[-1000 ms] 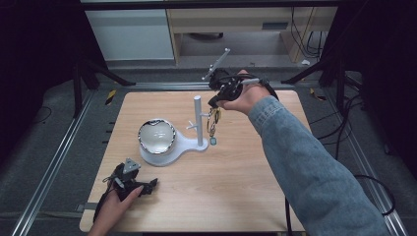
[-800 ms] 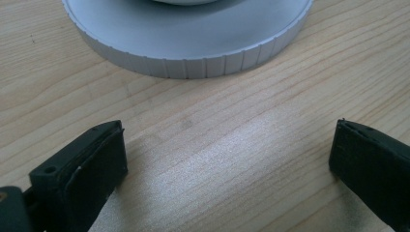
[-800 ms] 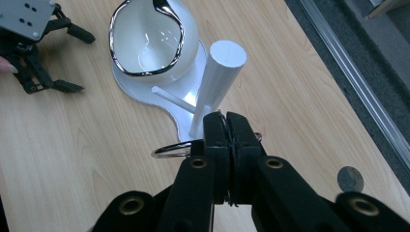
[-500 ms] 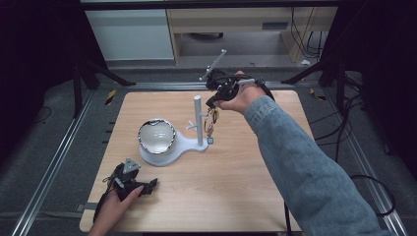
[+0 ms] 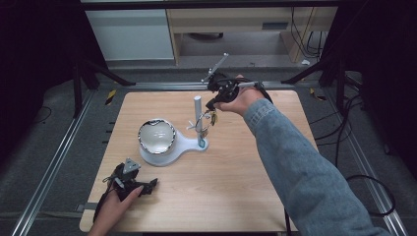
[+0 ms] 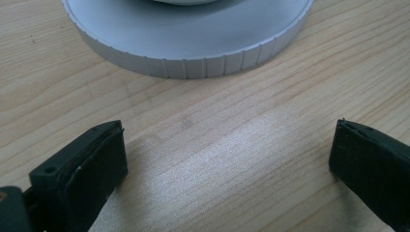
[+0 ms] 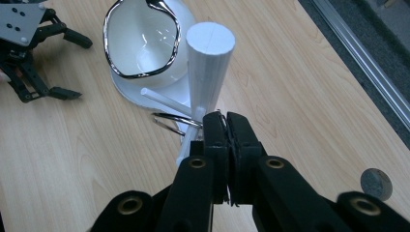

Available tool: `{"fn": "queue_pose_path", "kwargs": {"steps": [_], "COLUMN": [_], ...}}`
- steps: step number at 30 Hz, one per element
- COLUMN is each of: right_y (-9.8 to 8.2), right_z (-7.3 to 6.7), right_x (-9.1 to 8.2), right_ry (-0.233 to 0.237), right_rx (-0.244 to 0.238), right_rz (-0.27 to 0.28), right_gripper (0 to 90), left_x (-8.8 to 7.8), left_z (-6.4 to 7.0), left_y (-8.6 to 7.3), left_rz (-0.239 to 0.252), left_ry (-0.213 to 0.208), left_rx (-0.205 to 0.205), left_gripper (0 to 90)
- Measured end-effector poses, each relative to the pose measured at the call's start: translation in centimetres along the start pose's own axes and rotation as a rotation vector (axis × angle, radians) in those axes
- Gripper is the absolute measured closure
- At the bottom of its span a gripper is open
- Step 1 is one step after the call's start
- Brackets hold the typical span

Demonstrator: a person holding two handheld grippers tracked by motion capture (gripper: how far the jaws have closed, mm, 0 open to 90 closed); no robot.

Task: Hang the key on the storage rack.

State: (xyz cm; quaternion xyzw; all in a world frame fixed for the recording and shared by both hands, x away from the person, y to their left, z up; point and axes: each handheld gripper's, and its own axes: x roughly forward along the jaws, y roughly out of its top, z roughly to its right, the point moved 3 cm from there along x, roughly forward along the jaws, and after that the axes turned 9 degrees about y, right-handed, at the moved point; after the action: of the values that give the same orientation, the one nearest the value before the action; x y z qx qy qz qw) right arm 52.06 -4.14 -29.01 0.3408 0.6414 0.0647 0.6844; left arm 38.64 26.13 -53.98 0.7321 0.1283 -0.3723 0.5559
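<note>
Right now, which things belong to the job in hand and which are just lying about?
In the job:
right tongs, shut beside the post of the white stand
small trinkets hanging from its pegs
silver-rimmed bowl on its base

Lying about:
coin on the table
left tongs, open, idle near the base

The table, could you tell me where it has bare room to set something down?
The table is bare along its near edge between the left gripper and the sleeve, and on the far left corner behind the white stand. It is crowded around the stand's post, where the right gripper hangs with small dangling things.
</note>
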Motion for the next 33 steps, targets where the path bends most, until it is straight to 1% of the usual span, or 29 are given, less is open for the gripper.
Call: {"fn": "queue_pose_path", "kwargs": {"steps": [8, 16, 18, 20, 22, 27, 31, 33], "right_y": [-0.3, -0.7, -0.8, -0.9, -1.1, -1.4, -1.5, -1.6], "right_z": [0.5, 0.8, 0.9, 1.0, 1.2, 1.4, 1.8, 2.0], "right_x": [0.6, 1.1, 1.2, 1.2, 1.2, 0.8, 0.5, 0.2], "right_ry": [0.001, 0.002, 0.001, -0.010, -0.024, -0.051, -0.084, -0.108], "right_rx": [0.019, 0.025, 0.027, 0.030, 0.035, 0.047, 0.064, 0.073], "right_rz": [0.000, -0.007, -0.009, -0.005, -0.003, 0.007, 0.024, 0.033], "right_gripper": [87.7, 87.4, 86.2, 79.4, 77.0, 65.8, 53.9, 43.7], "left_x": [0.0, 0.0, 0.0, 0.0, 0.0, 0.0, 0.0, 0.0], "left_z": [0.0, 0.0, 0.0, 0.0, 0.0, 0.0, 0.0, 0.0], "left_y": [0.0, 0.0, 0.0, 0.0, 0.0, 0.0, 0.0, 0.0], "left_rz": [0.000, 0.000, 0.001, 0.001, 0.001, 0.001, 0.001, 0.001], "left_ry": [0.000, 0.000, 0.000, 0.000, 0.000, 0.000, 0.000, 0.001], "left_rx": [0.000, 0.000, -0.001, -0.001, -0.001, -0.001, -0.001, 0.000], "left_gripper": [0.0, 0.0, 0.0, 0.0, 0.0, 0.0, 0.0, 0.0]}}
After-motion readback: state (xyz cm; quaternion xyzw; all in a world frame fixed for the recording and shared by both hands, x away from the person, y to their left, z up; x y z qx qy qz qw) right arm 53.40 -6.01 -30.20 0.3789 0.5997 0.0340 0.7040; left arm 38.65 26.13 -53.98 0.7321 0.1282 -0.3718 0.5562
